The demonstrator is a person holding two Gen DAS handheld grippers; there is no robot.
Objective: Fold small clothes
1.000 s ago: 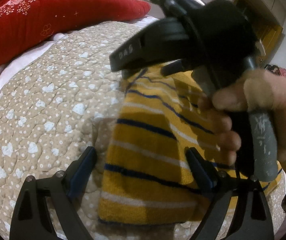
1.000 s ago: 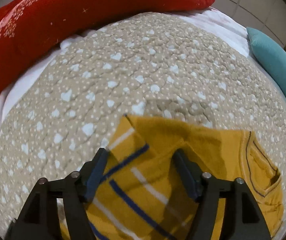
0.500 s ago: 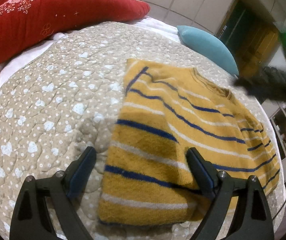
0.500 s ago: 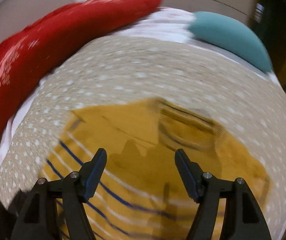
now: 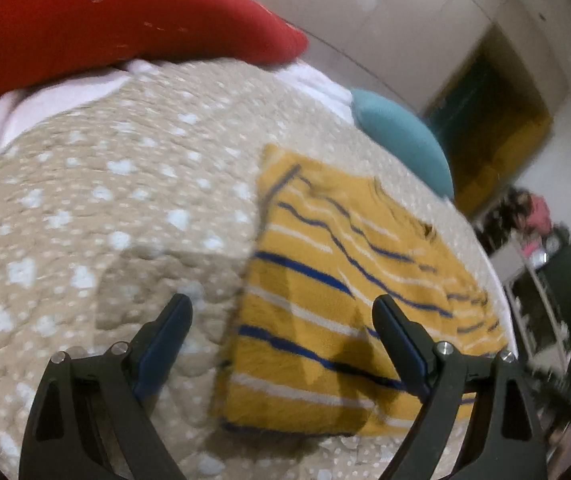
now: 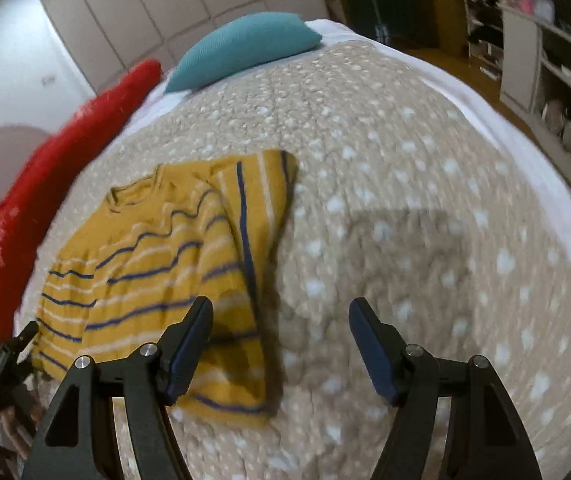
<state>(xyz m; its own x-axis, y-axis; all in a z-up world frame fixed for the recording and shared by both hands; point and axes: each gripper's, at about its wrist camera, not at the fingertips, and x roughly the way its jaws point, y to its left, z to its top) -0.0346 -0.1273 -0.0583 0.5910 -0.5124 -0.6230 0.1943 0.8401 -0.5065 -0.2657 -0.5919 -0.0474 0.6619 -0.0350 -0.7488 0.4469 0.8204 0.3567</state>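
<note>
Where the beige dotted quilt (image 5: 105, 208) covers the bed, lies flat a yellow striped sweater (image 5: 325, 300), one sleeve folded over its body. Just above it, left tongs (image 5: 281, 340) spread wide, holding nothing. Beside it, right tongs (image 6: 281, 344) equally wide, also holding nothing. Beyond, red pillow (image 5: 125, 28) and teal cushion (image 6: 241, 48).

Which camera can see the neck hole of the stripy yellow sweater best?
The right wrist view: the sweater lies whole there, its neck hole clear. The left wrist view shows the sweater side-on, with the neckline only a blurry edge.
</note>
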